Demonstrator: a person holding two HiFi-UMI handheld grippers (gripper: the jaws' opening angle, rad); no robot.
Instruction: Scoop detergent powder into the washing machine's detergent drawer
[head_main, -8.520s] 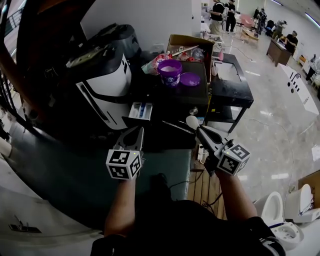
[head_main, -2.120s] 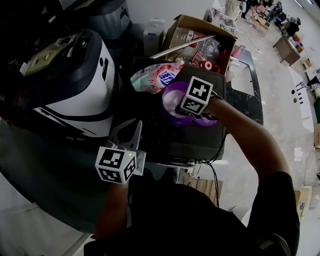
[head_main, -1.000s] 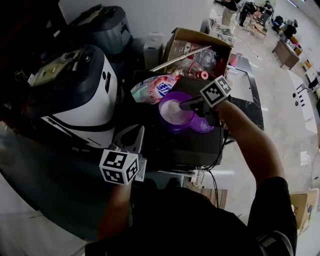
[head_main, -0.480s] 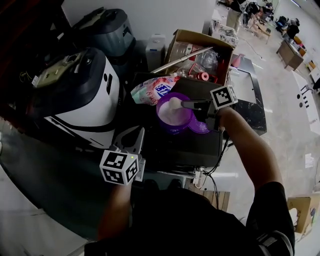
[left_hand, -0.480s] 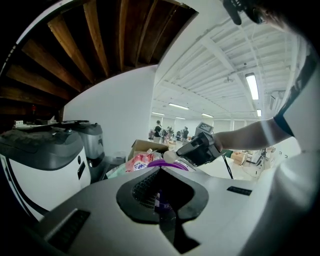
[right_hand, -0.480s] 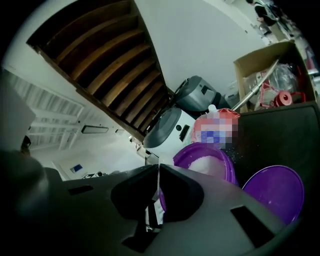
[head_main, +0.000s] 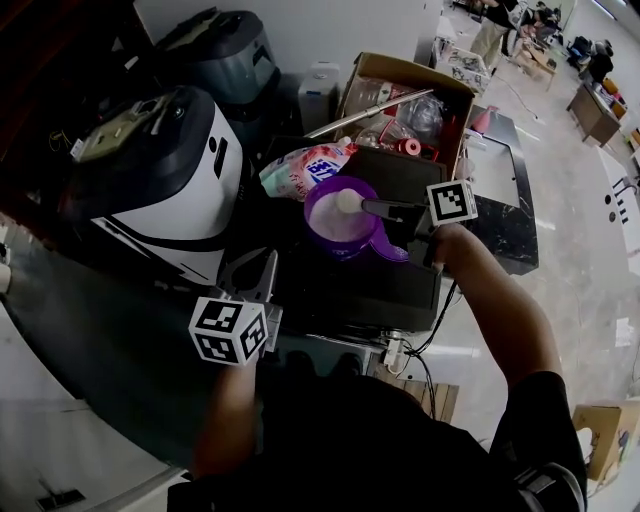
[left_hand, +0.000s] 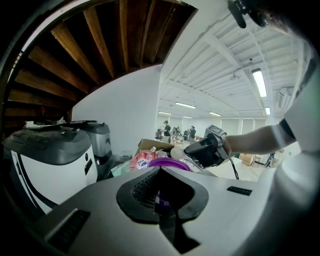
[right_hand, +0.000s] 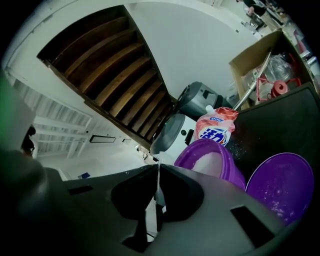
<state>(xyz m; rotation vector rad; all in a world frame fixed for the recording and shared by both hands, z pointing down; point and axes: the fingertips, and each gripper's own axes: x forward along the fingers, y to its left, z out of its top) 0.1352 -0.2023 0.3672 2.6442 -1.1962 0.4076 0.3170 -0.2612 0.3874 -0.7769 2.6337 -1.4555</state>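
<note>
White powder (head_main: 333, 228) filled the purple tub (head_main: 345, 248) on the black counter (head_main: 350, 290). The scoop (head_main: 349, 203) sat over it, apparently loaded, so the scooping step looked finished. The right hand-held gripper (head_main: 392, 209) was clenched on the scoop's thin handle. The left hand-held gripper (head_main: 262, 262) hung closed and empty beside the washing machine (head_main: 165, 190). Next came, I judged, a level carry left to the drawer, which no view showed.

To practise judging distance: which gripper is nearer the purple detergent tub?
Right. The right gripper holds a scoop over the purple tub; the left gripper sits apart, nearer the person.
</note>
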